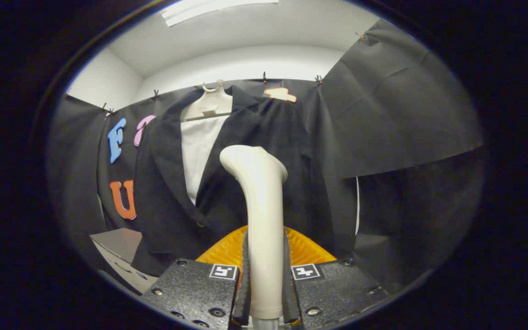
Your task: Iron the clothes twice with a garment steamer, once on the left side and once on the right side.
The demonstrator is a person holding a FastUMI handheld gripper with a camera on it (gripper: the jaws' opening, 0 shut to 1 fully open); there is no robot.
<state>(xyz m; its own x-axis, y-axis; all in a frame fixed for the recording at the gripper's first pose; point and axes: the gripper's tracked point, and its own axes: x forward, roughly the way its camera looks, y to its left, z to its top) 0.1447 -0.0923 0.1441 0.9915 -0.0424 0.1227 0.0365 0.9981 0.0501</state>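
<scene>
Steamer (259, 201) between the jaws, jacket (264, 151) just beyond

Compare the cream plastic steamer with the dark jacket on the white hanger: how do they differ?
The cream plastic steamer is pale, rigid and smooth; the dark jacket is soft cloth. The steamer stands upright, clamped between the gripper fingers; the jacket hangs from the white hanger beyond them. Both stand roughly vertical.

Cream garment steamer (258, 192) stands upright, its head against the hanging black jacket (255, 151).

Claw (265, 284) clamped on steamer (259, 206) before jacket (255, 137)
</scene>
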